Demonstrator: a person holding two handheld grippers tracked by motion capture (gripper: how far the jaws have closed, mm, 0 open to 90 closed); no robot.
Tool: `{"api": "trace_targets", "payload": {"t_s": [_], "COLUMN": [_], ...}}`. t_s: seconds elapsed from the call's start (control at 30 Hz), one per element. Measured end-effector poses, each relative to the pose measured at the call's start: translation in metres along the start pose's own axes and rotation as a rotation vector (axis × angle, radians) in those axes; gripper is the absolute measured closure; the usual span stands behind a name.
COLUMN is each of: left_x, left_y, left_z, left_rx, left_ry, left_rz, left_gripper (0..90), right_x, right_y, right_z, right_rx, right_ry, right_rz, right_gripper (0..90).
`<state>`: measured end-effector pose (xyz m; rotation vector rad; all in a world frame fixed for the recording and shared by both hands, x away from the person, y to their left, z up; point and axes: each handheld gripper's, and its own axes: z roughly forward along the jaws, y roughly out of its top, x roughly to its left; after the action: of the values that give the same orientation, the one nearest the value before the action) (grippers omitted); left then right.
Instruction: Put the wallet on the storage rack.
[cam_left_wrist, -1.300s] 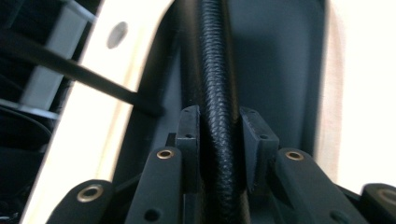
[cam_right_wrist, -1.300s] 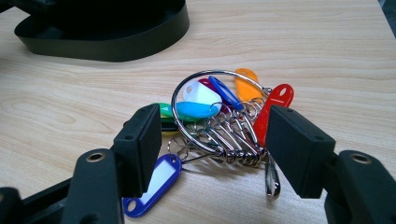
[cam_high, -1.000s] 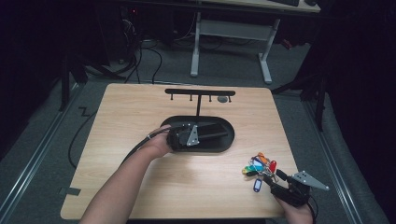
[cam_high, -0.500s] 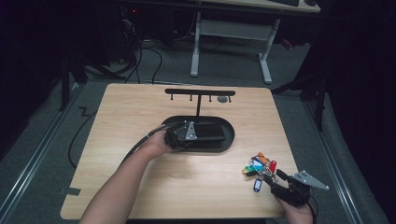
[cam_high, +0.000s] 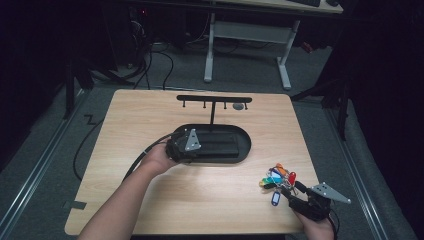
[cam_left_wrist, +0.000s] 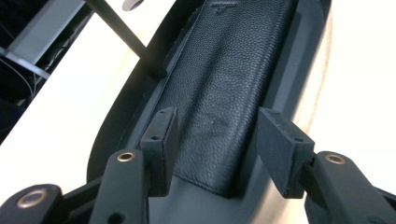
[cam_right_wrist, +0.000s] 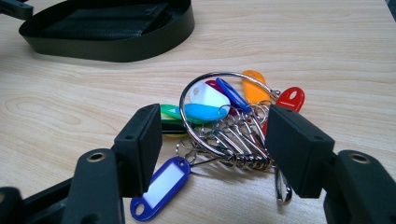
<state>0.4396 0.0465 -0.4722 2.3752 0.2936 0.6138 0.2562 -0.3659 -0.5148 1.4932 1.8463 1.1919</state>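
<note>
A black leather wallet (cam_high: 220, 142) (cam_left_wrist: 233, 60) lies flat in a black oval tray (cam_high: 245, 146) (cam_left_wrist: 116, 121) at mid-table. My left gripper (cam_high: 199, 146) (cam_left_wrist: 212, 140) hovers over the tray's left end. Its jaws have just been opening and stand open, with the wallet's near end between the pads, which do not press on it. At the front right lies a key ring with coloured tags (cam_high: 277, 179) (cam_right_wrist: 224, 116). My right gripper (cam_high: 296, 192) (cam_right_wrist: 215, 135) sits low on the table, open, with a pad on each side of the ring.
A black T-shaped rack with small hooks (cam_high: 214, 99) rises from the tray's far side; its post (cam_left_wrist: 126, 39) stands beside the wallet. A small grey disc (cam_high: 239, 106) lies under the rack. The table's front edge is close behind my right hand.
My left gripper has slid left along the tray from its middle to its left end, leaving the wallet lying in the tray. The right gripper and the keys have stayed put.
</note>
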Motion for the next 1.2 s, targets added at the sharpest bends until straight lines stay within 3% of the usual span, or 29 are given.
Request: {"api": "trace_targets", "payload": {"t_s": [0.3,0.43,0.53,0.67,0.7,0.83,0.87,0.9,1.2], "left_x": [-0.018,-0.027,-0.034,-0.047,-0.047,-0.056,-0.056,-0.059,-0.08], "left_y": [-0.024,-0.035,-0.039,-0.052,-0.052,-0.068,-0.068,-0.073,-0.094], "left_z": [-0.018,-0.028,-0.033,-0.043,-0.043,-0.051,-0.051,-0.057,-0.091], "left_rx": [-0.026,-0.073,-0.097,-0.118,-0.118,-0.12,-0.12,-0.132,-0.153], "left_ry": [0.025,0.033,0.048,0.037,0.037,0.019,0.019,-0.006,-0.015], "left_rz": [-0.064,-0.123,-0.136,-0.23,-0.23,-0.307,-0.307,-0.358,-0.445], "left_gripper": [47.0,43.2,43.2,43.3,43.2,42.0,40.6,38.7,31.3], "right_x": [0.0,0.0,0.0,0.0,0.0,0.0,0.0,0.0,0.0], "right_y": [0.001,0.001,0.002,0.002,0.002,0.003,0.003,0.003,0.003], "right_z": [0.001,0.001,0.001,0.001,0.001,0.0,-0.001,-0.001,-0.005], "right_rx": [0.001,0.0,-0.002,-0.002,-0.002,-0.002,-0.004,-0.004,-0.007], "right_ry": [0.007,0.007,0.011,0.011,0.012,0.018,0.018,0.018,0.019], "right_rz": [0.003,0.004,-0.001,-0.008,-0.006,-0.01,-0.011,-0.012,-0.024], "right_gripper": [39.1,39.1,39.5,40.1,40.2,41.7,42.3,42.9,46.1]}}
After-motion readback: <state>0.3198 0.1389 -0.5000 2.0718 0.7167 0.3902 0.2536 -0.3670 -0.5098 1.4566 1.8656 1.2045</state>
